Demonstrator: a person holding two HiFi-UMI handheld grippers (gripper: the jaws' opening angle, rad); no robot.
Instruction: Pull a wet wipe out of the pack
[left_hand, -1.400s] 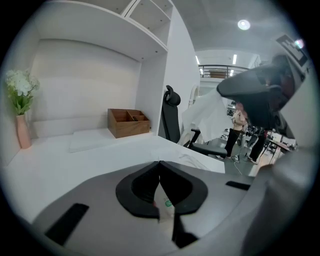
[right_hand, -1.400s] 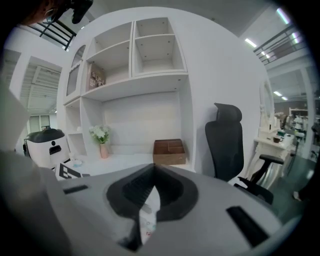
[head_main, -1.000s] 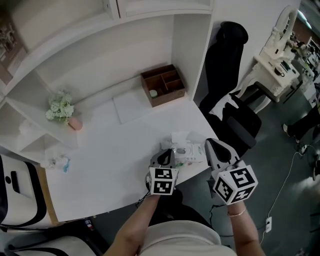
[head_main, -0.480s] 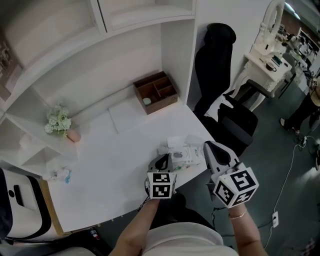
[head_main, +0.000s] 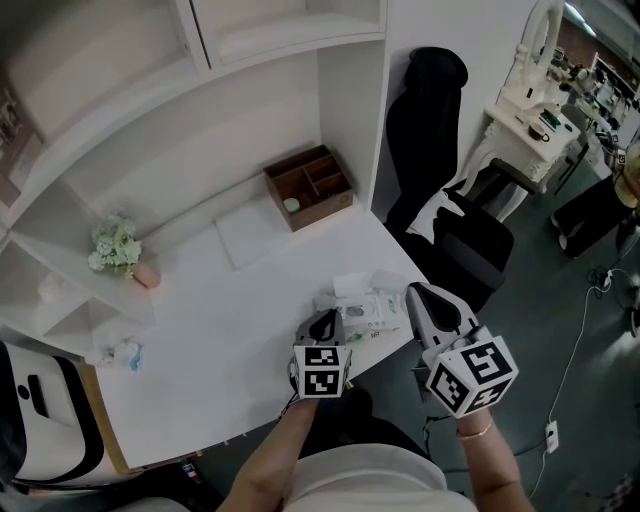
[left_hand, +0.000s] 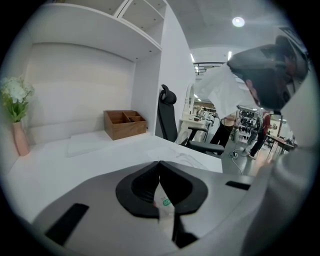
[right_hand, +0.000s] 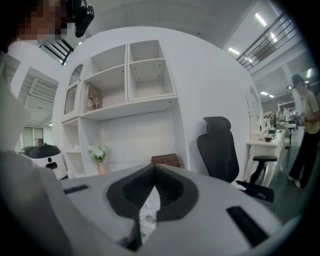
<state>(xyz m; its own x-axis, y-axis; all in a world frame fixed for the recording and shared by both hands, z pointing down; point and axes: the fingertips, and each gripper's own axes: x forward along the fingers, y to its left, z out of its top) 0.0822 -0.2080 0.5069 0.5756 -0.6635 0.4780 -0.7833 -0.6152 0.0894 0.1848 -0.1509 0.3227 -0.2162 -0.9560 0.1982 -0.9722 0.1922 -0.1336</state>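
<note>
The wet wipe pack (head_main: 372, 312), white with a green label, lies near the front right corner of the white desk (head_main: 230, 310). My left gripper (head_main: 330, 320) is shut at the pack's left edge. In the left gripper view its jaws (left_hand: 159, 163) meet, with a strip of the pack (left_hand: 165, 202) caught in the slit. My right gripper (head_main: 413, 292) hovers over the pack's right end, jaws together (right_hand: 154, 167). A white wipe (left_hand: 220, 92) hangs from it, and white material fills its slit.
A wooden organiser (head_main: 308, 187) and a flat white pad (head_main: 250, 230) sit at the back of the desk. A flower vase (head_main: 115, 245) stands far left. A black office chair (head_main: 440, 150) is just right of the desk edge, beside the pack.
The head camera shifted a little, so the scene sits slightly lower left. Both grippers hold their places by the pack, still shut.
</note>
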